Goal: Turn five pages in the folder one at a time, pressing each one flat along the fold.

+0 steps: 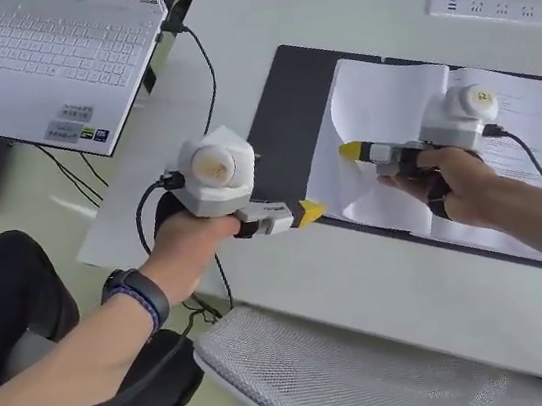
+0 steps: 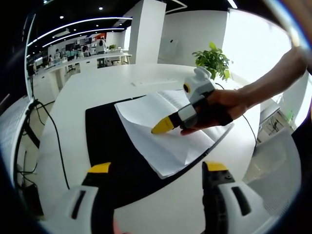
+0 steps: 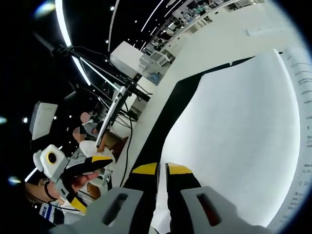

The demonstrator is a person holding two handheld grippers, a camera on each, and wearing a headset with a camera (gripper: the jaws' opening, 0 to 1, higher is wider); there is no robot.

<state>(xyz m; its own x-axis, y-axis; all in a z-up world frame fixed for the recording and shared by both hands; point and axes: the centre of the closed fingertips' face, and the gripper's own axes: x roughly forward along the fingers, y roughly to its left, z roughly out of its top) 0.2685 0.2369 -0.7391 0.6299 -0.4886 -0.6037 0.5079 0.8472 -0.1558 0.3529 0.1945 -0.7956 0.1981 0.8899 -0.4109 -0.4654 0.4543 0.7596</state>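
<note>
In the head view the left gripper (image 1: 308, 213) is held in the left hand (image 1: 191, 244) at the near left corner of the black folder (image 1: 285, 120). It is seen from the side there, so the spread of its jaws cannot be read. The right gripper (image 1: 350, 151), in the right hand (image 1: 454, 177), lies over the folder with its yellow tips at the left edge of a white page (image 1: 387, 96) that bows up off the sheets below. The folder lies open on a white surface (image 1: 344, 1), with a laptop (image 1: 48, 53) to the far left, a power strip (image 1: 496, 8) at the far right and a mesh chair (image 1: 356, 373) at the near side. In the left gripper view its own jaws stand wide apart and hold nothing, hanging over the near edge of the folder. Beyond them the right gripper's tips rest together on the curved page. Behind is an open office with white columns, ceiling light strips and a potted plant (image 2: 214, 61). In the right gripper view its own jaws are drawn in to a thin slit. The page's edge runs down into that slit, so they look pinched on it, with the black cover to their left and the white sheet spreading to their right. Further left the left gripper shows with its jaws wide open under a dark ceiling.
</note>
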